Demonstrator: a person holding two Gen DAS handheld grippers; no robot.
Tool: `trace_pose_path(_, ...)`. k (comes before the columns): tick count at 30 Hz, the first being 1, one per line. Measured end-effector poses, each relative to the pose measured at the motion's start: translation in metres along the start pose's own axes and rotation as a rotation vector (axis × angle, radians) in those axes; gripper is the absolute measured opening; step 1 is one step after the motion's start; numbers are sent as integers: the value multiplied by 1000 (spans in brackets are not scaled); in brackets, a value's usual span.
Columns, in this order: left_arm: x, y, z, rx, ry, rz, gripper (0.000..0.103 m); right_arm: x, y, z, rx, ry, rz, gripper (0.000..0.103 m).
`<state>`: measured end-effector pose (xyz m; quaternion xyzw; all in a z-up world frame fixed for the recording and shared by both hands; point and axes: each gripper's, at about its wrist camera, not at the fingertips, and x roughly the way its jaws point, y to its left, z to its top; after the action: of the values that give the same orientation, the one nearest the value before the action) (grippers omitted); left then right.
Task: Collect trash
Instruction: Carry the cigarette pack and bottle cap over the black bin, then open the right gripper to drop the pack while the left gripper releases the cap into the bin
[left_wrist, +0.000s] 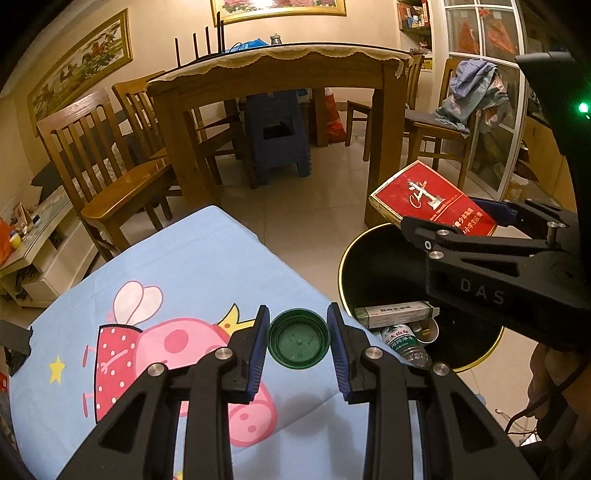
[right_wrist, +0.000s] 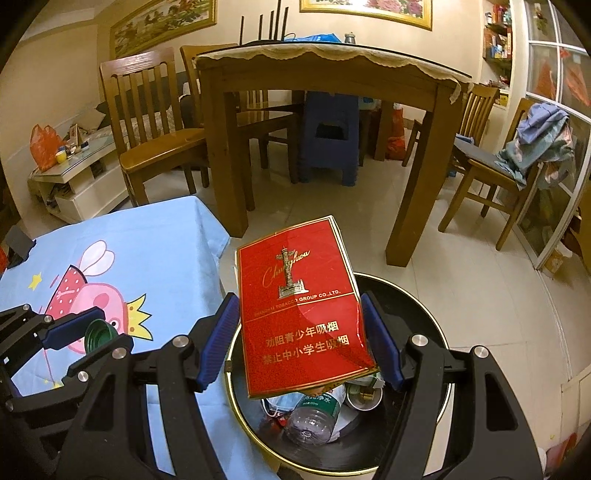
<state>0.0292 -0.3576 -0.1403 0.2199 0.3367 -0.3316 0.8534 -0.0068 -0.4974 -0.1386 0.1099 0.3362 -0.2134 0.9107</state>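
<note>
— What sits in my right gripper (right_wrist: 301, 341)?
— A flat red cardboard cigarette carton (right_wrist: 303, 306), pinched between my blue pads, above the black gold-rimmed round bin (right_wrist: 424, 295).

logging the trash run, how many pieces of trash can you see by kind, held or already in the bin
cigarette pack: 1, in right claw
green cap: 1, in left claw
plastic bottle: 1, in bin
small carton: 1, in bin
metal tin: 1, in bin
total: 5

L cam close over tablecloth (left_wrist: 192, 266); R cam over bin (right_wrist: 424, 295); both face dining table (left_wrist: 280, 66).
</note>
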Motion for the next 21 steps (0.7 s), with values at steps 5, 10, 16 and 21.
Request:
trace_pose_path(5, 3, -3, 3, 7, 0, -6, 30, 6, -9, -2, 25, 22, -16, 67)
trace_pose_path(10, 6, -7, 9, 20, -5, -11, 30, 20, -26, -7, 66, 78, -83, 78)
trace_pose_path(16, 9, -17, 18, 47, -17, -24, 30, 19, -47, -9, 159, 59, -128, 97)
trace_pose_path(21, 14, -29, 21, 73, -22, -32, 30, 3, -67, -10, 260, -15, -120, 97)
